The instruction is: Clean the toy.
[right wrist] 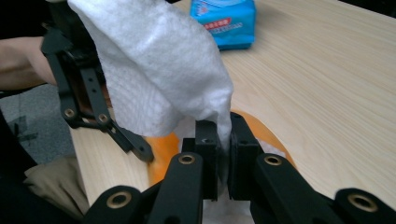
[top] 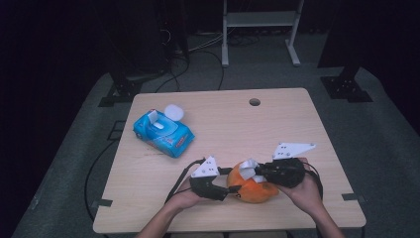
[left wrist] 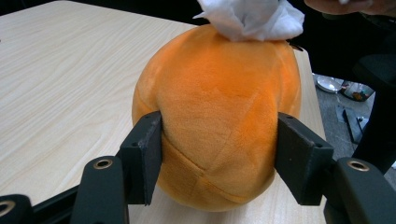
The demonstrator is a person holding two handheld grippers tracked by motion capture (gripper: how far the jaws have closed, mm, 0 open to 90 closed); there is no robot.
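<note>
l gripper (left wrist: pixel 219 158) level, clamps orange plush (left wrist: pixel 219 116); r gripper (right wrist: pixel 223 149) pinches wipe (right wrist: pixel 154 70) atop.

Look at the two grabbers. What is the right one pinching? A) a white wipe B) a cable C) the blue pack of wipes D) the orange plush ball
A: the right gripper has its jaws shut on the white wipe, held over the orange plush ball that the left gripper clamps by its sides; the blue pack of wipes lies apart on the table.
</note>
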